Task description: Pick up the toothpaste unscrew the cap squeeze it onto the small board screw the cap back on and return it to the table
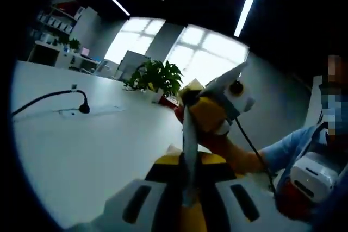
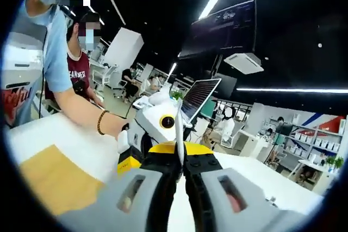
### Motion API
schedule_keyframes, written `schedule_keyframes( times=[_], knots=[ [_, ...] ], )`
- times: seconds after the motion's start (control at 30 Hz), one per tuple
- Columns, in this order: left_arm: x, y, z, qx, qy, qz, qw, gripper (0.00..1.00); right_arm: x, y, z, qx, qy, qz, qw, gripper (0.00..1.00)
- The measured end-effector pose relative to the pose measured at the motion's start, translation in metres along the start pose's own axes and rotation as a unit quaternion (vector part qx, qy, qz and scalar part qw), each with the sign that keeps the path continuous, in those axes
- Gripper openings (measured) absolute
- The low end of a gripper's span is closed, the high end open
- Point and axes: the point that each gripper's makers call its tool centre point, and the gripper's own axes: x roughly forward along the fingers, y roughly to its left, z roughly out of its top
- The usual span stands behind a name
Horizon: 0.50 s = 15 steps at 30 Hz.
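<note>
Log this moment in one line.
left gripper: shut on toothpaste | right gripper: shut on toothpaste, other end | small board: lying on table | cap: cannot tell

table [image 1: 81, 145]: smooth, white, slight sheen
small board [image 2: 54, 180]: matt, tan, wood-like
toothpaste [image 1: 187, 134]: smooth, glossy plastic tube

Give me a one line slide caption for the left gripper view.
Left gripper clamps the flat silvery toothpaste tube upright above the white table, while the right gripper meets its top end.
</note>
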Motion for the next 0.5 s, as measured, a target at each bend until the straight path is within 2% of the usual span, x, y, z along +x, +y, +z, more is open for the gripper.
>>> schedule_keyframes(
  times=[0.13,0.23,0.27,0.3,0.33,0.37,0.43,0.47,0.5],
  knots=[
    [0.001,0.003,-0.007,0.052,0.040,0.029,0.9974,0.08,0.004,0.001,0.002,-0.006,0.008,0.010,0.9999,0.02],
    [0.001,0.001,-0.005,0.048,0.032,0.021,0.9981,0.09,0.008,-0.001,0.006,-0.025,0.014,0.013,0.9995,0.02],
    [-0.001,0.001,-0.003,0.036,0.026,0.018,0.9988,0.09,0.010,-0.002,0.007,-0.028,0.015,0.013,0.9994,0.02],
    [-0.003,0.003,0.001,0.042,0.016,0.021,0.9988,0.09,0.010,-0.005,0.008,-0.030,0.008,0.008,0.9995,0.02],
    [-0.004,0.005,0.005,0.052,0.000,0.023,0.9984,0.09,0.010,-0.007,0.011,-0.008,-0.003,0.003,1.0000,0.02],
    [-0.005,0.005,0.006,0.053,-0.008,0.019,0.9983,0.08,0.010,-0.009,0.011,0.045,-0.016,0.008,0.9988,0.02],
    [-0.002,0.003,0.007,0.019,-0.017,0.002,0.9997,0.08,0.010,-0.015,0.010,0.162,-0.044,0.015,0.9857,0.03],
    [0.000,0.003,0.006,0.008,-0.021,-0.004,0.9997,0.08,0.009,-0.018,0.012,0.203,-0.071,0.016,0.9764,0.03],
    [0.003,0.003,0.006,0.006,-0.026,-0.010,0.9996,0.08,0.008,-0.019,0.011,0.217,-0.078,0.015,0.9729,0.04]
  ],
)
